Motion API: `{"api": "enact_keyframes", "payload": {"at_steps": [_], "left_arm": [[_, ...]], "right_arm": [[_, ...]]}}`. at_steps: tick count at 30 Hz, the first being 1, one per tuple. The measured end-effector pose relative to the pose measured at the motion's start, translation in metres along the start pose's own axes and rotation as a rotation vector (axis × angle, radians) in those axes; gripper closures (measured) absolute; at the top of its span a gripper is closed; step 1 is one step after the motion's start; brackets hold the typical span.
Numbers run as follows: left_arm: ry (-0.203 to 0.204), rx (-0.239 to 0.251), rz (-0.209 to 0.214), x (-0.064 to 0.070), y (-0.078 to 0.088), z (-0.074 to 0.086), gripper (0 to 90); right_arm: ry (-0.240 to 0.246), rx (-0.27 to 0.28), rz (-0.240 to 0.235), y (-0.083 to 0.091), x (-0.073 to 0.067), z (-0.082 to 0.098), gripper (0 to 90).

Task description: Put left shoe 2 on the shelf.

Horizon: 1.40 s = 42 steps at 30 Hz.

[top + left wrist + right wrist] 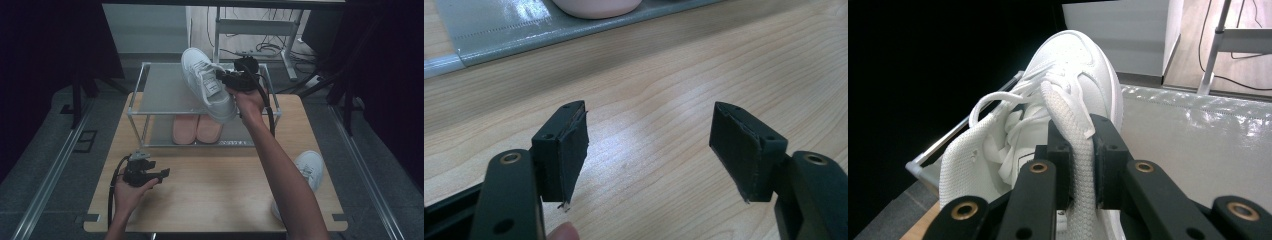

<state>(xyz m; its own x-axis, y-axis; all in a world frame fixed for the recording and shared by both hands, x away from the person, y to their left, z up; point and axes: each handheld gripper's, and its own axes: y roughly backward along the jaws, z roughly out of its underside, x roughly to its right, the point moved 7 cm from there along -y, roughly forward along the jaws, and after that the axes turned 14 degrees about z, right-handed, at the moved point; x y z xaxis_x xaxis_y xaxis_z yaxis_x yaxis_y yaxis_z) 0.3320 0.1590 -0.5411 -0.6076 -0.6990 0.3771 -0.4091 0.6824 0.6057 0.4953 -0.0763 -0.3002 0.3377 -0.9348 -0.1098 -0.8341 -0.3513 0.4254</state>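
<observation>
Forearms come in from the table's (210, 200) near edge in the high view; left gripper (161, 174) rests low over the near-left part, holding nothing. Right gripper (222, 76) is out over the rack (137, 100) at the far edge, clamped on a white shoe (207, 85) held above the top shelf's right half, toe toward the far side. Pink slippers (196, 129) sit on the lower shelf. Second white shoe (310, 167) lies at the table's right edge, partly behind the arm. Left gripper view: jaws wide apart, empty, bare wood between them, rack edge and a slipper beyond. Right gripper view: jaws closed tight on the shoe's tongue (1070, 130), shelf surface just past it. Step looks like placing the first shoe on the top shelf. Next probably needs lowering it flat, letting go, then fetching the second shoe.
</observation>
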Motion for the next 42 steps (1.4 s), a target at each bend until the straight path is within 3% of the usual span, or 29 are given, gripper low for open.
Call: {"api": "enact_keyframes", "payload": {"at_steps": [6, 10, 18, 25, 33, 38, 42], "left_arm": [[0.002, 0.003, 0.000, 0.001, 0.001, 0.000, 32.2], [-0.008, 0.002, -0.002, -0.001, 0.002, -0.001, 32.3], [-0.007, 0.003, -0.003, -0.003, 0.003, -0.001, 32.3], [0.006, 0.015, 0.000, -0.003, 0.005, -0.001, 32.3], [0.007, 0.013, 0.002, -0.004, 0.005, -0.001, 32.3], [0.000, 0.011, -0.002, -0.006, 0.006, 0.000, 32.3], [0.001, 0.007, -0.004, -0.007, 0.004, 0.000, 32.3]], "right_arm": [[-0.017, -0.013, 0.029, -0.014, -0.005, -0.005, 81.0], [-0.095, -0.034, 0.027, -0.029, -0.008, -0.010, 81.0], [-0.124, -0.044, 0.086, -0.046, -0.012, -0.015, 80.8], [-0.200, -0.058, 0.136, -0.064, -0.010, -0.012, 80.7], [-0.292, -0.055, 0.153, -0.081, -0.010, -0.009, 80.5], [-0.304, -0.067, 0.167, -0.090, -0.009, -0.003, 79.7], [-0.307, -0.087, 0.155, -0.098, -0.004, 0.005, 73.7]]}}
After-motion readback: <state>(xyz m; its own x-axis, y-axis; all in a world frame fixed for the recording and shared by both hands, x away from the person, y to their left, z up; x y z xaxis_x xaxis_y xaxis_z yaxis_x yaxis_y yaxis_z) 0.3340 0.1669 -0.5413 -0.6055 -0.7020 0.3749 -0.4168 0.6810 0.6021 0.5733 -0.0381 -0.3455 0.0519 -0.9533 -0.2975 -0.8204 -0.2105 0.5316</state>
